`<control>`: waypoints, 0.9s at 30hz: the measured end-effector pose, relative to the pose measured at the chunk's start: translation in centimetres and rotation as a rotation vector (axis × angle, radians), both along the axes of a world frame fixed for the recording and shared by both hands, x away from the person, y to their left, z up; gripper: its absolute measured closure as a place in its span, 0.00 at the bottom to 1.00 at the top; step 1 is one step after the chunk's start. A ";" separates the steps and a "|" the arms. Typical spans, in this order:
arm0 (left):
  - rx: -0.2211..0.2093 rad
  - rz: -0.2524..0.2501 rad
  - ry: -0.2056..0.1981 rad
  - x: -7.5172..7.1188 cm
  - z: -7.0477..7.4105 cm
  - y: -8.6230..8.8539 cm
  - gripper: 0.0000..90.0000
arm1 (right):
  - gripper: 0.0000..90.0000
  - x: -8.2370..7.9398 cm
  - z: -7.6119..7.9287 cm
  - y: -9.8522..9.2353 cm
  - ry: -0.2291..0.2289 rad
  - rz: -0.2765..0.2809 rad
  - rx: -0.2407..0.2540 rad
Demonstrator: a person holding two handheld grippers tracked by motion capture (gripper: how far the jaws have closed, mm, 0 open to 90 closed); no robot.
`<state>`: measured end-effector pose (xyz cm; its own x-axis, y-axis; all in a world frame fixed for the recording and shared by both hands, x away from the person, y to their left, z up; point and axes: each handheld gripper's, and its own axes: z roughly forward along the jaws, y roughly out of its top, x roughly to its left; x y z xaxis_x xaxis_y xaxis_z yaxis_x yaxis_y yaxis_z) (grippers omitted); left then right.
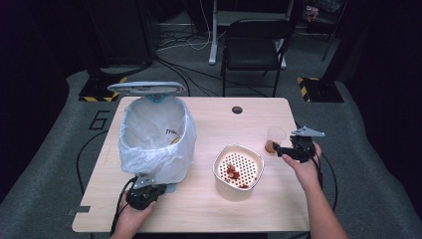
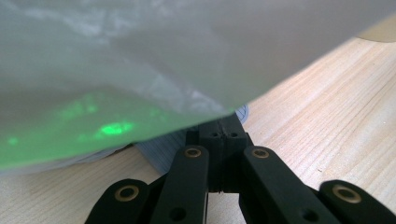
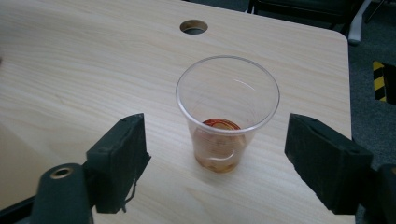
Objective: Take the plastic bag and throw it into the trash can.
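Observation:
A clear plastic cup [image 3: 227,112] with a little orange-brown liquid at its bottom stands upright near the table's right edge [image 1: 275,137]. My right gripper [image 3: 222,156] is open, one black pad [image 3: 119,156] on each side of the cup and both clear of it; in the high view it [image 1: 277,148] sits just right of the cup. My left gripper [image 2: 219,135] is shut, its tips against a grey ribbed pedal [image 2: 161,156] under the white bag [image 2: 140,70]. From above it [image 1: 144,183] lies at the foot of the bin [image 1: 154,134].
The bin's grey lid [image 1: 147,88] stands raised above the bag-lined opening. A white perforated basket [image 1: 238,169] holding several red bits sits at the table's middle, left of the cup. A cable hole [image 1: 237,109] is near the far edge. A chair [image 1: 251,47] stands beyond the table.

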<state>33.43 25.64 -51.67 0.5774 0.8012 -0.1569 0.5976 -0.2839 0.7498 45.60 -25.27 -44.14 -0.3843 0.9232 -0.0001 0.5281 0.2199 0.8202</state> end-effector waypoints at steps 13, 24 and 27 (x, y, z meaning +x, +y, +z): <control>-0.006 -0.001 0.002 0.0 0.0 0.0 1.00 | 0.16 2.6 -0.6 1.0 0.030 -0.017 -0.035; -0.011 -0.001 0.003 0.0 0.0 0.0 1.00 | 0.15 3.7 -1.4 1.5 0.033 -0.037 -0.055; -0.013 -0.002 0.003 0.0 0.0 0.0 1.00 | 0.15 4.0 -1.7 1.6 0.043 -0.045 -0.052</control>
<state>33.47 25.68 -51.70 0.5784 0.7980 -0.1692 0.5997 -0.2752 0.7514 49.57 -23.68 -45.86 -0.3433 0.9386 -0.0328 0.5731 0.2370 0.7845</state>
